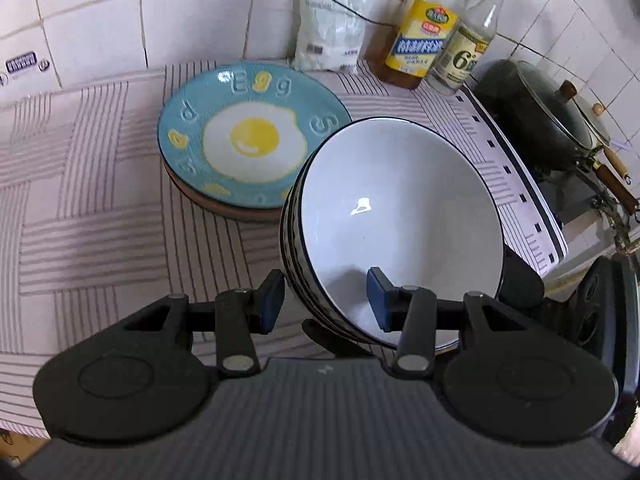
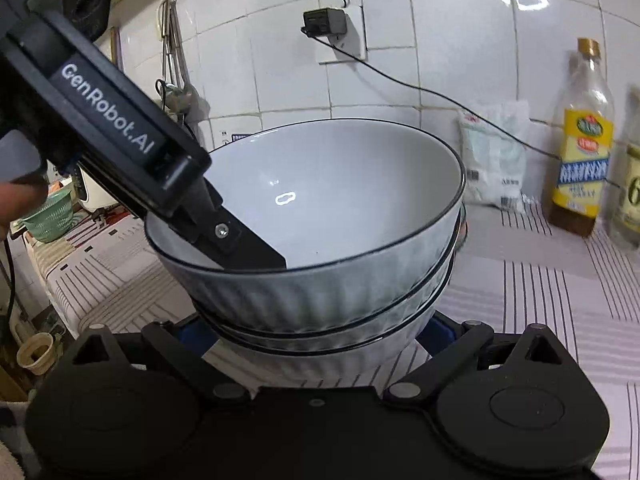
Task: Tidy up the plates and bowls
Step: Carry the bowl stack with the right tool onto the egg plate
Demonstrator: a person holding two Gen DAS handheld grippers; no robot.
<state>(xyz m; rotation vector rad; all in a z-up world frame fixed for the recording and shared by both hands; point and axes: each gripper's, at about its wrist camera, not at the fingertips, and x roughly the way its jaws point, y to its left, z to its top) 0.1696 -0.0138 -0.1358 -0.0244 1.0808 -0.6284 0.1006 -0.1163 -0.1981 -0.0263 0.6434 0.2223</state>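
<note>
While tilted, bowls [image 1: 392,216] (stacked) straddle left tongs [image 1: 326,300].

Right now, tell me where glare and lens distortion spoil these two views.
Left wrist view: a bright glint sits inside the top bowl, and the wall tiles bow. Right wrist view: glare marks the bowl's bottom and the upper tiles, whose lines curve.

White glossy tiled wall [image 2: 440,20], striped cloth-covered surface [image 1: 100,200], wall socket with black adapter [image 2: 325,21], glare from overhead light on tiles.
</note>
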